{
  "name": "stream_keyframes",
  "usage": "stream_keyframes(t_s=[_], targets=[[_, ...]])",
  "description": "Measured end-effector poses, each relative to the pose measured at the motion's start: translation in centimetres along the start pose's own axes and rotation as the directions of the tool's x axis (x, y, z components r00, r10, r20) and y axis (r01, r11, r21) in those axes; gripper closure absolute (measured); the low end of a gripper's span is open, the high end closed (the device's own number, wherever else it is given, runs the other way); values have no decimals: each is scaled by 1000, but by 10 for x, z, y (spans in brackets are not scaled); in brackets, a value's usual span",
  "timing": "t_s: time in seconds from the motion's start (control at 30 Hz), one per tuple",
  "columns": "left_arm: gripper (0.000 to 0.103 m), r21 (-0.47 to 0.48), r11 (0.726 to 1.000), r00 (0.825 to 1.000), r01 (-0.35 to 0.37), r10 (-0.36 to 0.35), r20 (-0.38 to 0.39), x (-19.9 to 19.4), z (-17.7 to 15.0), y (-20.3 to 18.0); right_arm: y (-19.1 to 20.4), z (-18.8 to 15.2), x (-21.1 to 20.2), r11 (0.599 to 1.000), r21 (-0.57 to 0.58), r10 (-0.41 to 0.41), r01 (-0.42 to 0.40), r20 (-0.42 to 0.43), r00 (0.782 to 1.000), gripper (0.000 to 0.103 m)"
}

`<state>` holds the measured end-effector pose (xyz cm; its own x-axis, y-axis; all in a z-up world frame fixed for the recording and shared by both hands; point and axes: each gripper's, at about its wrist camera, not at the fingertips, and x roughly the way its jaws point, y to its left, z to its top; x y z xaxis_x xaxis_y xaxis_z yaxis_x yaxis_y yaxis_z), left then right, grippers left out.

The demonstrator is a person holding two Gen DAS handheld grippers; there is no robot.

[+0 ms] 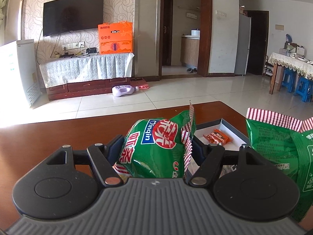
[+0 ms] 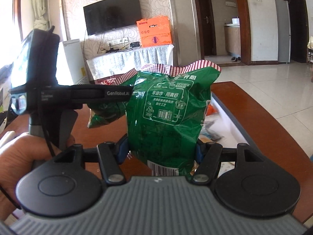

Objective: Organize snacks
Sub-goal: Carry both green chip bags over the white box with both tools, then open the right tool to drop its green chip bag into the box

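My left gripper (image 1: 156, 146) is shut on a green snack bag (image 1: 156, 146) with a red-and-white checked edge, held above the brown table (image 1: 58, 133). My right gripper (image 2: 160, 148) is shut on a second green snack bag (image 2: 168, 107), held upright; this bag also shows at the right of the left wrist view (image 1: 279, 145). The left gripper's body (image 2: 39, 90) and its bag (image 2: 105, 111) show at the left of the right wrist view. An open box (image 1: 221, 131) with a white inside holds an orange snack packet (image 1: 217, 137); it lies behind both bags and also shows in the right wrist view (image 2: 230, 117).
The table's far edge (image 1: 137, 111) drops to a tiled floor. A hand (image 2: 21, 156) holds the left gripper's handle. Beyond stand a TV cabinet (image 1: 88, 72), an orange box (image 1: 115, 37) and a dining table with blue stools (image 1: 289, 68).
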<state>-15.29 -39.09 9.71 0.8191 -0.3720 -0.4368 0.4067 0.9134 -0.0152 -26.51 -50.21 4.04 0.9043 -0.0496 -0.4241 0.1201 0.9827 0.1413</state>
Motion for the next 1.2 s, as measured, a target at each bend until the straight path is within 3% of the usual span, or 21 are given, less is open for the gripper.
stream_keyframes(t_s=[0.43,0.77,0.97,1.2], targets=[[28,3,1000,1000,13,-12,-14,15,4,6,-4,5,15,1000,1,-29,29,-31,999,37],[28,-33,999,999,-23,21,-42,22,3,31,-24,36,81,998,-17,-59,58,-115,992,37],[28,-10,1000,999,-16,15,-47,32,5,26,-31,45,122,997,31,-64,70,-166,984,36],[28,6,1000,999,-23,23,-46,35,6,32,-38,44,136,994,88,-50,64,-160,986,23]])
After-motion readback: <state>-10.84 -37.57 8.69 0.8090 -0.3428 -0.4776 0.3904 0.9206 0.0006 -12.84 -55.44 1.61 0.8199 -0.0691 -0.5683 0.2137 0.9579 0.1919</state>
